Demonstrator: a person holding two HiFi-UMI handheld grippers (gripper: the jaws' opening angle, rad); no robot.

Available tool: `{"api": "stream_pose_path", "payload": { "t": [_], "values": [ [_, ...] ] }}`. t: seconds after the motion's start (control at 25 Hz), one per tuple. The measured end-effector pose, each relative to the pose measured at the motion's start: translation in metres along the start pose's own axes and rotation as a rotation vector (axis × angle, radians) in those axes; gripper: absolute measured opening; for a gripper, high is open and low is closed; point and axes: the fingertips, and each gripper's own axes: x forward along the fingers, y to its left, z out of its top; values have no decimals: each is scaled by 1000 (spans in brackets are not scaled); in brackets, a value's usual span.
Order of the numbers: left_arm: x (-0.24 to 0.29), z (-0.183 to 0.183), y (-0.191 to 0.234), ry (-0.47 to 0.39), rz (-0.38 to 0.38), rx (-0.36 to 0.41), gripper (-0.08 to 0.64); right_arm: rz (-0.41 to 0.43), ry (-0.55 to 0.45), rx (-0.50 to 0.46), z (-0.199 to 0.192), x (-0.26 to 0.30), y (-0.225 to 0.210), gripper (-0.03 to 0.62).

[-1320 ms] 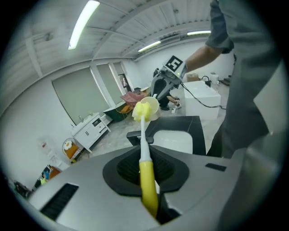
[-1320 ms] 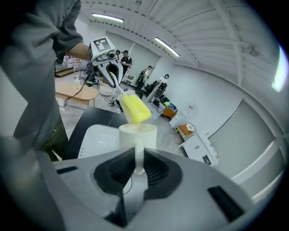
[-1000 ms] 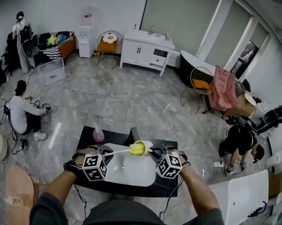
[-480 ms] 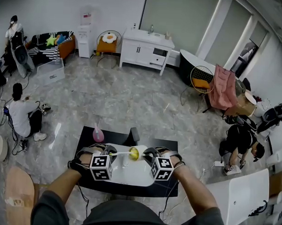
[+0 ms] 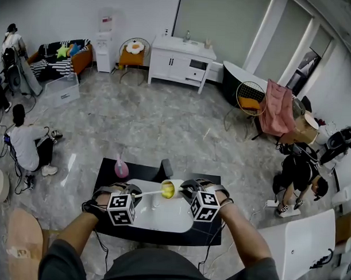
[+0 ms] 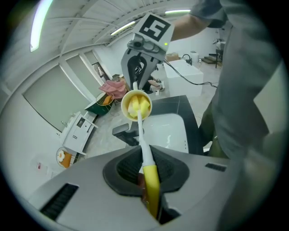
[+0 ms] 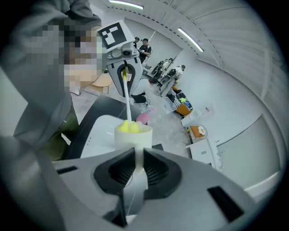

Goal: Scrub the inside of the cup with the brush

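A white cup [image 5: 175,187] is held tilted over the white basin [image 5: 161,216], its mouth turned toward my left gripper. My right gripper [image 5: 187,192] is shut on the cup's handle; in the right gripper view the cup [image 7: 133,136] sits just beyond the right gripper [image 7: 135,166]. My left gripper [image 5: 135,194] is shut on the brush's yellow grip [image 6: 151,186]. From there the white stem runs to the yellow sponge head [image 6: 137,105], which sits inside the cup [image 6: 126,99]. The left gripper [image 6: 145,170] faces the right one across the cup.
The basin lies on a low black table [image 5: 108,175]. A pink bottle [image 5: 121,168] stands at the table's far left and a dark block [image 5: 167,166] at its far edge. People sit and stand on the grey floor to both sides.
The yellow sponge head, which bulged out at the cup's mouth a second ago, now sits deeper inside the cup. Both grippers kept their grips and stayed over the basin.
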Motion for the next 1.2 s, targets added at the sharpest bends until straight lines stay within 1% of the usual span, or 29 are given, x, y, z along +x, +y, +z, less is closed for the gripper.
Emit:
{"api": "stream_pose_path", "payload": {
  "t": [0.12,0.28,0.36,0.44,0.6,0.72,0.84,0.92,1.04,1.2],
  "values": [
    [1,2,-6,0,5,10,32,28,12,-5,-4,5,10,48],
    [-6,0,2,-5,6,-1,31,61,29,-40,-3,12,26,48],
    [-8,-3,7,11,10,18,32,66,30,-54,-2,13,32,48],
    [-8,-4,9,20,5,22,32,63,22,-52,0,10,35,48],
    [-1,-6,5,10,-20,-17,31,46,7,-22,-1,0,28,48],
    [6,-9,-6,12,-41,-26,31,32,-4,7,-2,-10,18,48],
    [7,-2,-17,-17,-62,-44,32,27,8,10,-5,-13,12,48],
    [8,6,-24,-31,-61,-37,32,37,25,4,-9,-9,13,48],
    [10,12,-27,-29,-54,-16,32,65,51,-11,-15,1,24,48],
    [5,10,-15,-40,-62,-32,31,100,57,-32,-17,8,38,48]
  ]
}}
